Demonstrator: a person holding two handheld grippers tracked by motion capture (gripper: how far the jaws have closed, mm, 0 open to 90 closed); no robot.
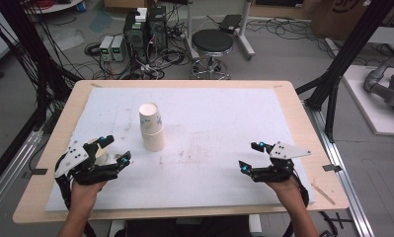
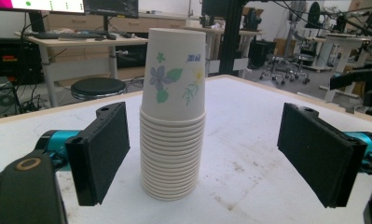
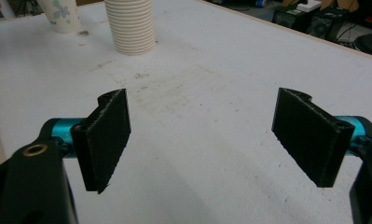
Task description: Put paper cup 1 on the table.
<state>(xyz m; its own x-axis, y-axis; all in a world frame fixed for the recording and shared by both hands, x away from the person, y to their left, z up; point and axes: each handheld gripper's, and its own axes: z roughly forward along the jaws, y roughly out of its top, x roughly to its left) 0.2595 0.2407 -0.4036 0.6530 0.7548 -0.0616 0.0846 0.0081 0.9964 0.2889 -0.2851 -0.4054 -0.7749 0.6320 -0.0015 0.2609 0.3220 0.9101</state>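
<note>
A tall stack of upside-down paper cups (image 1: 151, 126) with a flower print stands on the white mat, left of centre. My left gripper (image 1: 114, 149) hovers open at the near left, a short way from the stack and not touching it. In the left gripper view the stack (image 2: 173, 116) rises ahead, framed by the wide-apart pads (image 2: 104, 149) of that gripper (image 2: 211, 151). A single cup (image 1: 96, 148) stands just behind the left gripper, partly hidden by it. My right gripper (image 1: 250, 156) is open at the near right with bare mat between its pads (image 3: 309, 135). The right gripper view (image 3: 207, 135) has the stack (image 3: 130, 25) and the single cup (image 3: 60, 14) far off.
The white mat (image 1: 224, 113) covers most of the wooden table (image 1: 303, 123). Beyond the far edge, on the floor, stand a black stool (image 1: 212, 42) and computer boxes (image 1: 145, 29) with cables. Black frame posts (image 1: 342, 64) flank the table.
</note>
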